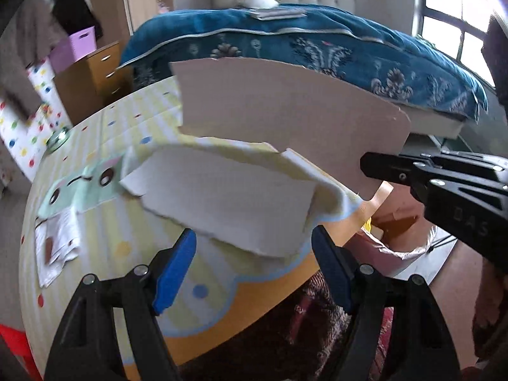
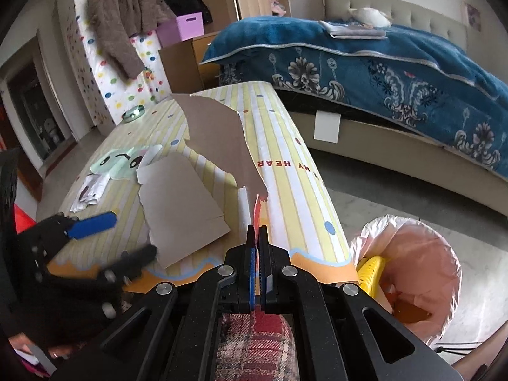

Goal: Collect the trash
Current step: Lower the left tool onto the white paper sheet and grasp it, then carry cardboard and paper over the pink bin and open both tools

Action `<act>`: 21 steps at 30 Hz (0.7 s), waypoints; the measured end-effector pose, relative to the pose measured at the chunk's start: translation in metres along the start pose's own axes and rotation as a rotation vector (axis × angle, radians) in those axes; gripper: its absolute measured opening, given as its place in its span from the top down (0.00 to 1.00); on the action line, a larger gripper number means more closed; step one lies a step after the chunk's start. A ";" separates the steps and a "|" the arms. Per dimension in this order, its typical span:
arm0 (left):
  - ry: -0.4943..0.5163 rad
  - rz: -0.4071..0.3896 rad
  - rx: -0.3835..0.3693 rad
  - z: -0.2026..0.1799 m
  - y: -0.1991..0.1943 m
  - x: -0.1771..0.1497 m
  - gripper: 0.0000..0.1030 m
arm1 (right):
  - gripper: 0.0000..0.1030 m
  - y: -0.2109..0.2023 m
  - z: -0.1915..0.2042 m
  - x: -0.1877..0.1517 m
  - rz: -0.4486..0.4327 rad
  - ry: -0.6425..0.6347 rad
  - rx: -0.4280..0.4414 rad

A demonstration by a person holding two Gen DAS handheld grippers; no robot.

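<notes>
A large torn piece of brown cardboard stands up off the table, and my right gripper is shut on its lower edge. In the left wrist view the same held cardboard rises ahead, with the right gripper at its right corner. A second torn cardboard piece lies flat on the yellow striped tablecloth. My left gripper hangs open just at its near edge, with the blue pads clear of it. From the right wrist view the flat cardboard has the left gripper beside it.
A bin lined with a pink bag stands on the floor off the table's right corner, with scraps inside. A crumpled leaflet and a round glass dish lie further along the table. Behind the table is a bed with a blue cover.
</notes>
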State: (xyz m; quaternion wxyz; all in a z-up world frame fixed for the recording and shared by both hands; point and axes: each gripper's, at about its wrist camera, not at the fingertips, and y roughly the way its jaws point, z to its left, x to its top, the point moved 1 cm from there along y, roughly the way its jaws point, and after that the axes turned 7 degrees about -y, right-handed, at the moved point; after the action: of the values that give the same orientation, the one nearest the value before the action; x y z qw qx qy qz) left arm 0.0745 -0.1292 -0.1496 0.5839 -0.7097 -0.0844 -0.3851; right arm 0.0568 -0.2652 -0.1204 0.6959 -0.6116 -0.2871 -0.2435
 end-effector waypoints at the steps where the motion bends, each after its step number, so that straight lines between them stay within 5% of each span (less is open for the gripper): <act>1: 0.015 0.003 -0.010 -0.002 0.004 0.001 0.29 | 0.99 0.000 0.002 -0.001 0.000 0.000 0.000; 9: 0.113 -0.003 -0.091 0.002 0.014 0.006 0.33 | 0.99 0.004 0.003 -0.002 0.012 0.000 0.011; 13: 0.073 -0.005 -0.123 0.016 0.013 0.010 0.52 | 0.99 0.005 0.001 -0.003 0.012 0.006 0.011; 17: 0.054 0.002 -0.143 0.020 0.013 0.012 0.54 | 0.99 0.007 -0.002 -0.003 0.016 0.014 0.012; 21: 0.050 -0.012 -0.143 0.016 0.008 0.014 0.79 | 0.99 0.007 -0.003 -0.001 0.017 0.014 0.010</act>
State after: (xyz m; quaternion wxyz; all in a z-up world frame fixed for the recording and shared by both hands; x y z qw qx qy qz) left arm 0.0954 -0.1219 -0.1472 0.5315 -0.7391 -0.0464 -0.4112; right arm 0.0608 -0.2677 -0.1262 0.7029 -0.6088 -0.2784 -0.2404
